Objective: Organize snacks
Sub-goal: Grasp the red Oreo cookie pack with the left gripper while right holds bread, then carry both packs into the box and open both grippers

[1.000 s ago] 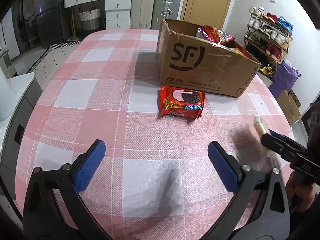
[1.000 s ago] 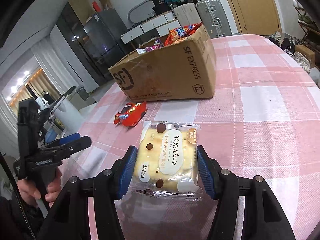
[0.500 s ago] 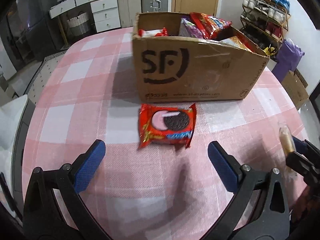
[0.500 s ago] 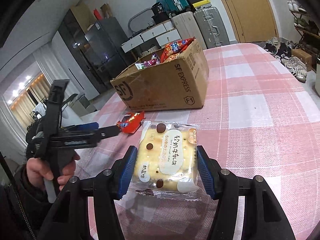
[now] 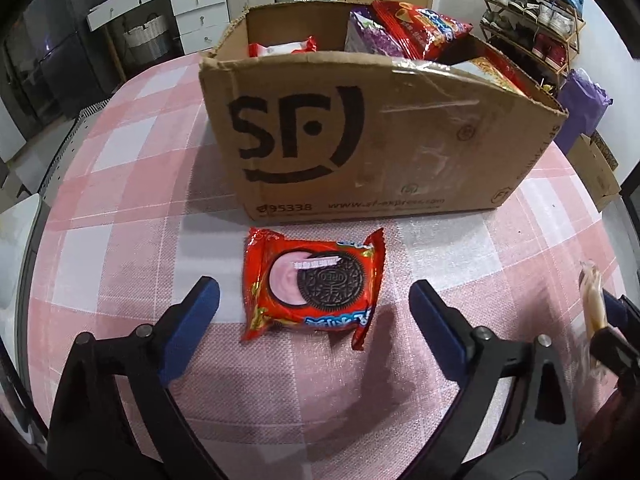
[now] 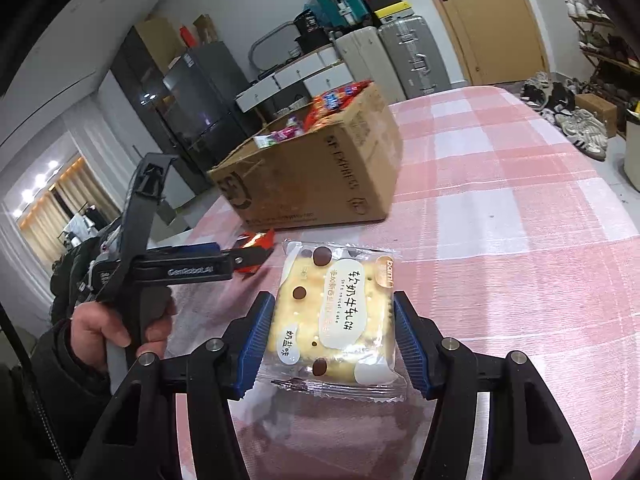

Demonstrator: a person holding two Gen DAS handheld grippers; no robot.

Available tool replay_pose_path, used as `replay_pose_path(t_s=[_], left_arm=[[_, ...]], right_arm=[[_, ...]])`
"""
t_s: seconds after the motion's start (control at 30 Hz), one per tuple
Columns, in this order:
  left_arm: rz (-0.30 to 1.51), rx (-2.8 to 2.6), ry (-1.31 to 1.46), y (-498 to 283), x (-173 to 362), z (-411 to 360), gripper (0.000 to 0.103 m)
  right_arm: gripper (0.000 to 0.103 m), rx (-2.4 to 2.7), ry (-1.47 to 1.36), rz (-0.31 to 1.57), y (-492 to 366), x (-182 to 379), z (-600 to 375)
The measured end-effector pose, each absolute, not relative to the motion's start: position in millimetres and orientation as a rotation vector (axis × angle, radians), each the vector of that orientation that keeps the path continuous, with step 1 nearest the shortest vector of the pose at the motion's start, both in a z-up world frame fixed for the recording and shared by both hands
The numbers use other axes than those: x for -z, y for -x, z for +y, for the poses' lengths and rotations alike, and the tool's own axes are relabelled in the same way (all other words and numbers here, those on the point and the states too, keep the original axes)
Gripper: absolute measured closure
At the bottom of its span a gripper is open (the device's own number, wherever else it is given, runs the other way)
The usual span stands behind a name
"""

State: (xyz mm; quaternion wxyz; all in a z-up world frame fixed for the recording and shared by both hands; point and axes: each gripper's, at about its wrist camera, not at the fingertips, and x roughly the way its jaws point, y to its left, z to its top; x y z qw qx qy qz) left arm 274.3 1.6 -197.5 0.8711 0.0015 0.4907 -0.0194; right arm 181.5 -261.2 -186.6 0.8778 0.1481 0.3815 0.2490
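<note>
A red cookie packet (image 5: 316,284) lies flat on the pink checked tablecloth (image 5: 120,184), just in front of the SF cardboard box (image 5: 360,128) holding several snack bags. My left gripper (image 5: 314,302) is open, its blue pads on either side of the near half of the packet, not touching it. My right gripper (image 6: 332,330) is shut on a clear-wrapped yellow nougat cake packet (image 6: 334,312) and holds it above the table. The cake also shows edge-on at the right of the left wrist view (image 5: 592,300). The left gripper shows in the right wrist view (image 6: 248,256).
The box (image 6: 316,176) stands mid-table. The table's right edge drops to a shoe rack (image 5: 532,4), a purple bag (image 5: 584,108) and a small carton. Drawers, suitcases (image 6: 412,56) and a door stand behind. Shoes lie on the floor (image 6: 576,120).
My left gripper has moved forward towards the box and now straddles the red cookie packet. My right gripper still holds the cake packet, nearly unmoved.
</note>
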Motion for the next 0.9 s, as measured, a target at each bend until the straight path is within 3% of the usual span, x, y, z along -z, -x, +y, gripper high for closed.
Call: replay_pose_path(t_s=[0.1, 0.2, 0.3, 0.9], left_arm=[[1.035, 0.073, 0.022, -277.1, 201.5, 2.5, 0.022], [1.043, 0.096, 0.047, -280.3, 205.2, 5.6, 0.043], [1.032, 0.164, 0.111, -281.6, 205.6, 13.9, 0.055], [0.987, 0.196, 0.098, -249.7, 189.8, 16.3, 0.058]], right_arm=[[0.043, -0.51, -0.315, 0.792, -181.5, 186.4, -265.1], [0.044, -0.516, -0.313, 0.79, -181.2, 186.6, -264.7], [0.044, -0.515, -0.315, 0.797, -180.9, 188.3, -265.0], [0.043, -0.51, -0.272, 0.787, -175.9, 176.3, -255.6]])
